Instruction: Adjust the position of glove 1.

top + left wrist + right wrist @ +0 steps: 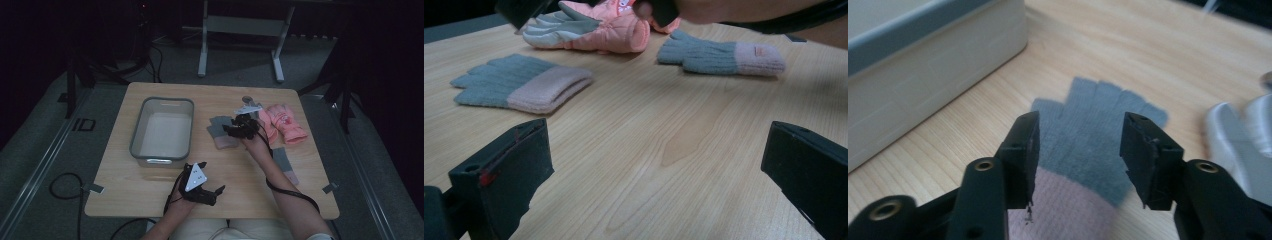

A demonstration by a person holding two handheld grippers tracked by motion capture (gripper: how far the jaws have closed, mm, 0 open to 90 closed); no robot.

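- The grey knitted glove with a pale pink cuff [1098,150] lies flat on the light wooden table [150,185], fingers pointing away from you, just right of the bin and left of the pink gloves.
- Your right gripper [1078,150] hangs right over that glove, jaws about half open, one on each side of the cuff-to-palm area. Pads aren't pressing the knit, so nothing is gripped.
- In the high view the right gripper [235,129] sits over the same glove [220,131] near the table's middle, your hand behind it.
- A second grey knitted glove with a pink cuff [285,162] lies nearer your right forearm, well apart from the first.
- A pair of padded pink winter gloves with grey palms [282,122] lies toward the far right of the table, just beside your right hand.
- The grey-rimmed white plastic bin [162,130] stands left of centre, near the first glove but not touching. Nothing in it.
- Your left gripper [207,192] rests at the near edge of the table, below the bin, well away from all the gloves.
- The left gripper view has its jaws wide apart with bare table between them, holding nothing.
- That same view looks across at both grey gloves [524,85], the pink pair [599,30] behind.
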